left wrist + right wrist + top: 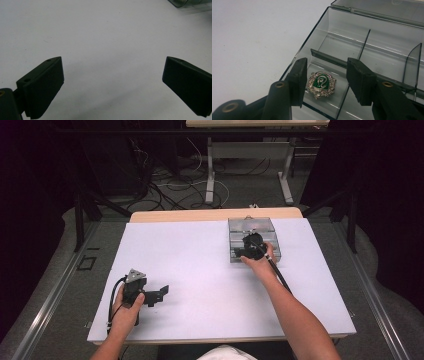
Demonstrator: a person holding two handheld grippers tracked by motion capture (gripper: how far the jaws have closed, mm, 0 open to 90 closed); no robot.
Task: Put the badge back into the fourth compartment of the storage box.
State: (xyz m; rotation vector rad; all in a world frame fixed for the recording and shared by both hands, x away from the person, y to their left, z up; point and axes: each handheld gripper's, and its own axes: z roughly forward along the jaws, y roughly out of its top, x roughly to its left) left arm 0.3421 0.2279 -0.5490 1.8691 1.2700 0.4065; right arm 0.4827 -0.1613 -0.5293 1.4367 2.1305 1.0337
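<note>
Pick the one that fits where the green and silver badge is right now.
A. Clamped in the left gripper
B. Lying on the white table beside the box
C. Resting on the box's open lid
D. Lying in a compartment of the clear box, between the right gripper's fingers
D: in the right gripper view the badge lies on the floor of a compartment of the clear box, with the right gripper and its fingers standing either side of it, apart from it.

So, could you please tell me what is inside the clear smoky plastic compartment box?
A silver crest badge with a green snake centre lies in a near compartment of the box, between the right gripper jaws. Other visible compartments look empty; the gripper covers some.
</note>
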